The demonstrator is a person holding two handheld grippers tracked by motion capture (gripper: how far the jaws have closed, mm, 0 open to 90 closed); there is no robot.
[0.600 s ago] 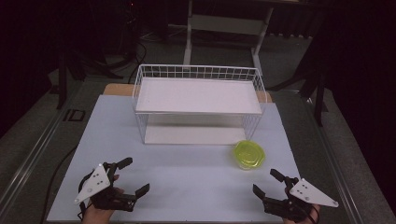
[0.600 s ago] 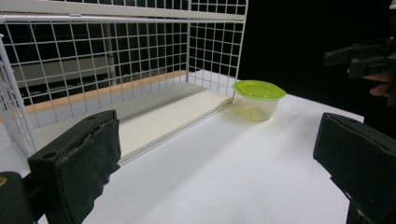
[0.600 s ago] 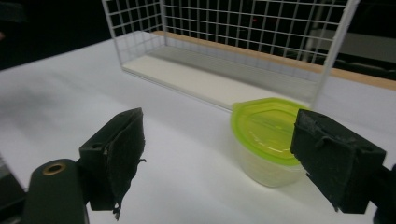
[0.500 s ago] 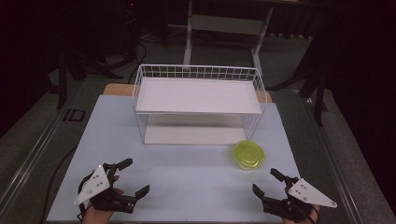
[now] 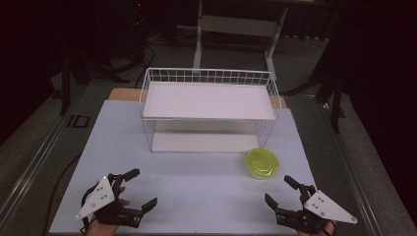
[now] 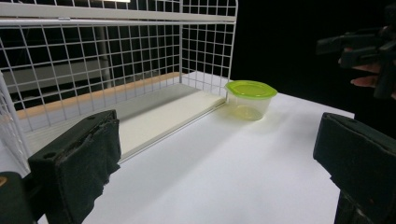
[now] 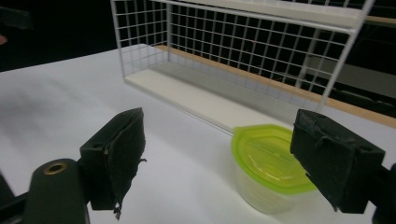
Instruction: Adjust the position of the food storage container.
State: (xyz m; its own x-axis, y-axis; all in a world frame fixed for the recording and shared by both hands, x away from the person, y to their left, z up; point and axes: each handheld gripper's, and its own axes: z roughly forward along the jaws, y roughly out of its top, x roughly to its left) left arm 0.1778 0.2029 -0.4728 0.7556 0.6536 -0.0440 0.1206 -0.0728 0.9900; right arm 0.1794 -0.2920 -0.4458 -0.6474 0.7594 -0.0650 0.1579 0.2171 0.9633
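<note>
Both hands rest low at the table's near edge. The left gripper (image 5: 136,188) and right gripper (image 5: 280,190), jaws wide and empty, point toward the lime-lidded clear plastic container (image 5: 262,162).

The wire rack (image 5: 209,110) is set at the table's (image 5: 196,187) far middle; the lidded container (image 5: 262,162) is placed just before its right corner.

White table (image 5: 196,191): wire rack (image 5: 209,115) at back, green-lid tub (image 5: 262,163) just beside it.
</note>
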